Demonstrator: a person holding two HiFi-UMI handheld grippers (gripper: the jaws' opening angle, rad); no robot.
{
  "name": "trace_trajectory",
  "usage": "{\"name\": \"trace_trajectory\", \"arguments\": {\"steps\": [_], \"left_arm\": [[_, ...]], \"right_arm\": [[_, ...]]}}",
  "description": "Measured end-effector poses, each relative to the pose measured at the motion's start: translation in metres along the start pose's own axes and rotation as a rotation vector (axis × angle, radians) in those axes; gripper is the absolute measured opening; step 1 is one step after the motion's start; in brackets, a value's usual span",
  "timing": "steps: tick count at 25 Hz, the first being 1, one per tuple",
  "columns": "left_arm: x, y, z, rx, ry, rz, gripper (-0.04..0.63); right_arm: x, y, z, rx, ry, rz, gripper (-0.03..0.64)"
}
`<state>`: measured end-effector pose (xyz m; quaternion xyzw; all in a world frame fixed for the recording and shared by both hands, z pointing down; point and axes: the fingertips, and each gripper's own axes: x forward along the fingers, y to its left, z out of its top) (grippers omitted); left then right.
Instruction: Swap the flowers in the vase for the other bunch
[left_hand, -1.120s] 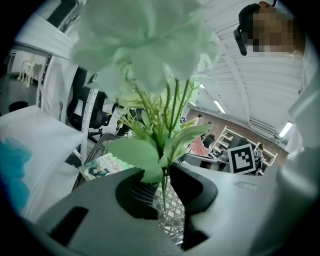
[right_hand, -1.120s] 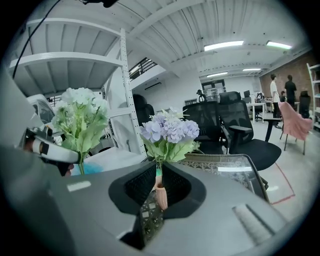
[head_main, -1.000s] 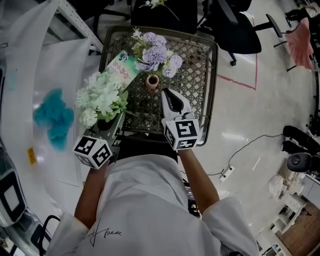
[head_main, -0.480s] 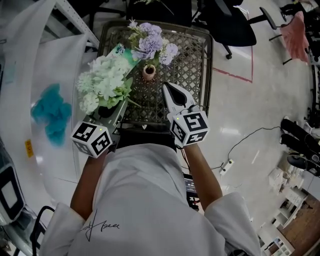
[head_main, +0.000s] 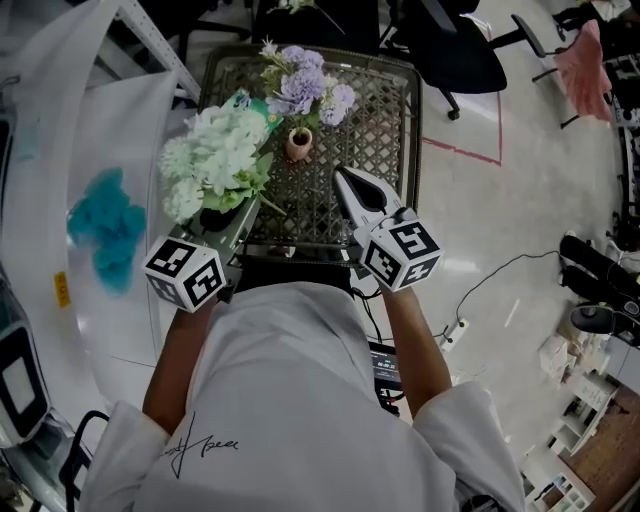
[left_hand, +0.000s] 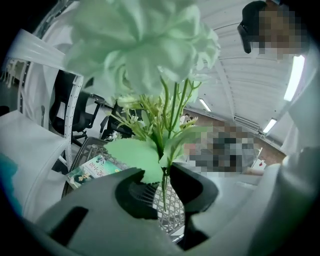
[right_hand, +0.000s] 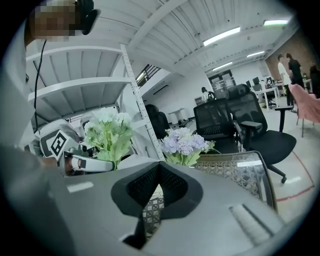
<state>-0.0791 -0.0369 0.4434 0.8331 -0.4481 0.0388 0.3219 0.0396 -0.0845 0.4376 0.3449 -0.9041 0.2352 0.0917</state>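
Pinching the thin green stems of the white bunch (left_hand: 140, 50), the left gripper (left_hand: 161, 174) holds it upright in the air, left of the vase (head_main: 298, 143) and clear of it. The left gripper view shows that grip up close: the stems run down through the narrow gap between the jaw tips, and a broad leaf lies over the left one. In the head view the blooms cover those jaws, so only the marker cube behind them shows.

The vase appears in the head view alone. It is a small pinkish pot standing on the lattice surface (head_main: 385, 130). The purple bunch (head_main: 305, 85) lies on the surface just beyond the vase.

The right gripper (head_main: 342, 176) hangs on the near side of the vase, a little to its right, tips aimed toward it. Its own view shows the jaws pressed together with nothing between them, the lattice visible through the hollow behind the tips. That view also takes in black office chairs (right_hand: 227, 120) beyond the purple bunch.

A printed booklet (left_hand: 92, 169) lies left of the vase; the head view shows it half hidden under the white blooms.
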Motion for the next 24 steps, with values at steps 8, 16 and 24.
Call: {"name": "trace_trajectory", "arguments": {"steps": [8, 16, 24], "left_arm": [[-0.001, -0.007, 0.012, 0.027, -0.022, -0.017, 0.072], [-0.004, -0.008, 0.012, 0.035, -0.064, -0.026, 0.072], [-0.056, -0.054, 0.026, 0.038, -0.087, -0.029, 0.072]], "right_arm": [[-0.010, 0.009, 0.011, -0.047, 0.003, 0.041, 0.005], [-0.018, 0.017, -0.002, -0.062, 0.011, 0.049, 0.005], [-0.081, 0.072, 0.012, -0.045, -0.007, 0.025, 0.005]]}}
